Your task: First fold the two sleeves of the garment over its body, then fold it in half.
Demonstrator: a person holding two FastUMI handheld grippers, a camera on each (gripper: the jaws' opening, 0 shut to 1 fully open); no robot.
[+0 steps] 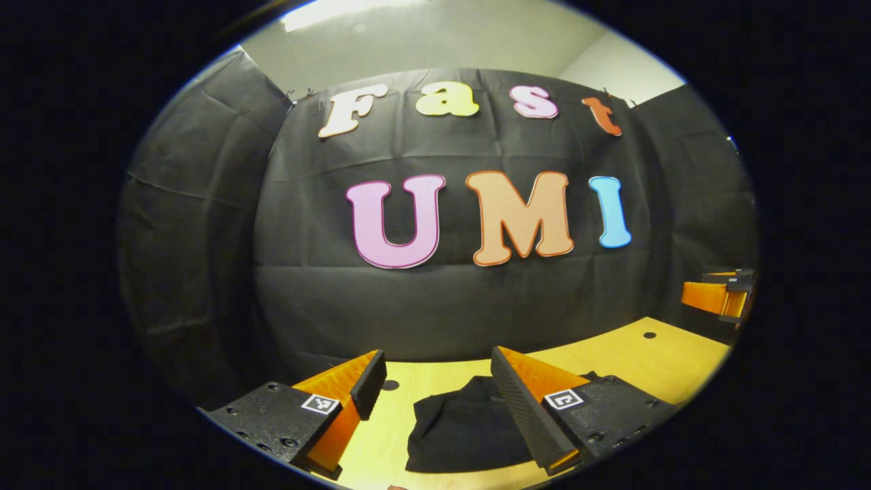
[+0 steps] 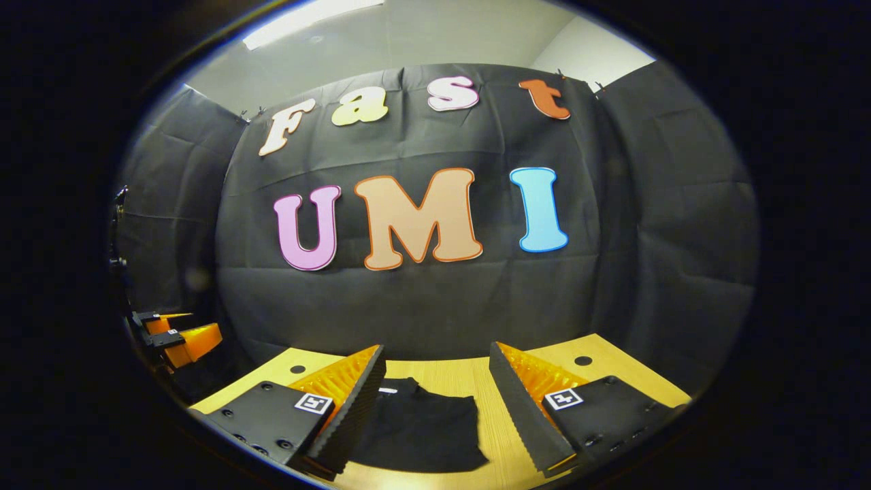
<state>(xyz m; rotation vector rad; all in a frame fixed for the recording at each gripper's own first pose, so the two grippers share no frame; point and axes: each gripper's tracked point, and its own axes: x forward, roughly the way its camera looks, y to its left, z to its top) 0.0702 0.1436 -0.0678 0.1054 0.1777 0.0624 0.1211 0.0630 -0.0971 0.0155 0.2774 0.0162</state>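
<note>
- Two grippers held above the table, both well clear of the garment.
- Left gripper: jaws wide apart, nothing between them. Fingers raised off the table, not touching cloth.
- Right gripper: jaws equally wide, holding nothing. Its left finger overlaps the garment's left part in the right gripper view; whether it touches, cannot tell.
- Garment: black, lying on the light wooden table as a compact, roughly rectangular bundle. In the left gripper view it sits low between the fingers, its right side hidden behind the right finger. In the right gripper view it lies centre-low, with a small pale mark at its far edge.
- Edges: far table edge runs close to the booth wall. Bare wood shows on all visible sides of the garment, widest to the right.
- Small dark holes in the tabletop: one beside the left gripper's left fingertip, one far right; in the right gripper view one near each far corner.
- Each gripper shows at the side edge of the other's view, well apart, right gripper at far right.
- Ceiling pale above the wall, with a light strip.
</note>
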